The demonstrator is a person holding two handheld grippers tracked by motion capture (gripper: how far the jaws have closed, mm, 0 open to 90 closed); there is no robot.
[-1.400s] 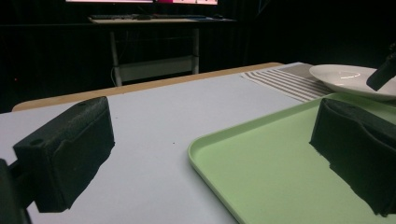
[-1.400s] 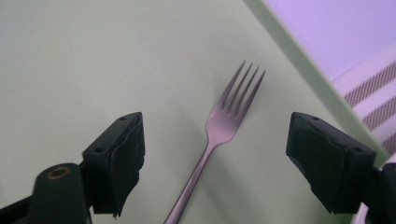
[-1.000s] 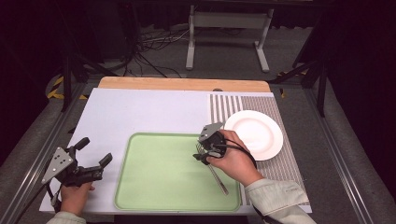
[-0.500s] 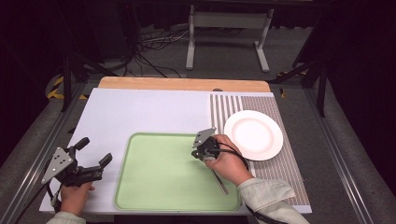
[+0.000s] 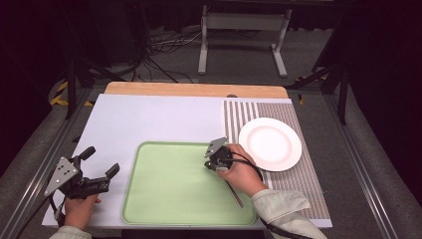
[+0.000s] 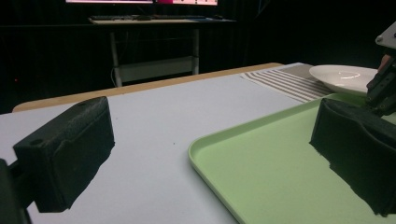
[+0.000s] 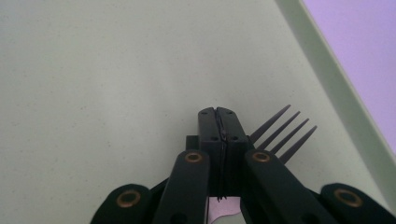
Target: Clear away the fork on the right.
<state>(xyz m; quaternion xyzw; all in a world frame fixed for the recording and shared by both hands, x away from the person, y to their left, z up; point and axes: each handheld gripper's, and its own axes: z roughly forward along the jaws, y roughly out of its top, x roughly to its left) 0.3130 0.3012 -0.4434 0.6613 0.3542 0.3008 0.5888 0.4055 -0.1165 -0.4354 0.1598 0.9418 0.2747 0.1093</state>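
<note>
Green tray (image 5: 164,199) on a pale table: fork (image 7: 280,133) under the right gripper (image 7: 218,116).
Its jaws have just closed together, holding nothing; the tines poke out just beside them.

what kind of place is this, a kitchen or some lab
Likely a lab or recording studio, not a kitchen: black curtains surround a framed table, cables trail on the floor, and monitors glow behind.

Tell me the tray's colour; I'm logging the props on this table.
The tray is pale green all over, with no pattern; the high view shows it best.
</note>
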